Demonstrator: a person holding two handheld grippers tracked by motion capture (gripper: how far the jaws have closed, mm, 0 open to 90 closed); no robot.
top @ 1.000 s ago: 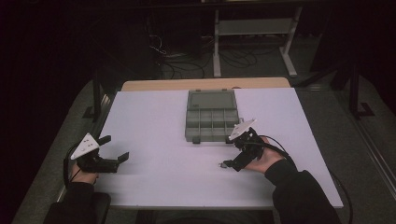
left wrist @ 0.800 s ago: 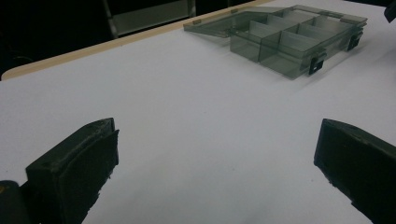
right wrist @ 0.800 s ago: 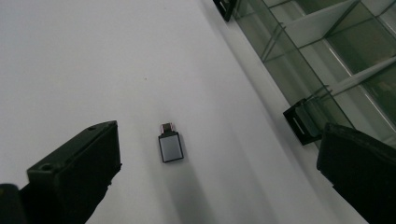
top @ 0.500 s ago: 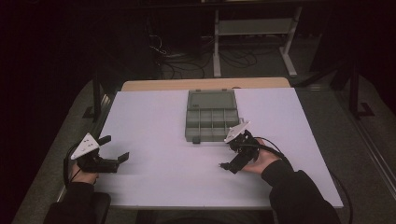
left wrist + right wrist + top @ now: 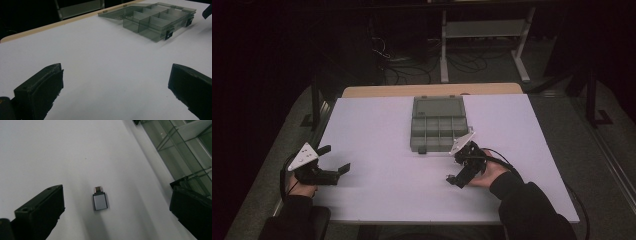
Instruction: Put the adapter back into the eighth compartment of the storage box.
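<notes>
Right gripper (image 5: 116, 212), jaws wide apart, hangs over the small silver USB adapter (image 5: 100, 200) lying on the white table (image 5: 377, 125) beside the open compartment box (image 5: 438, 124); best to centre, lower squarely and close across its narrow sides, while the left gripper (image 5: 339, 172), jaws also apart, idles.

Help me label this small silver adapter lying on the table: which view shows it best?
The right gripper view: the adapter lies flat on the white table, between the open right claw jaws, its plug end plain. The high view has it too small to make out. The left gripper view looks toward the compartment box instead.
</notes>
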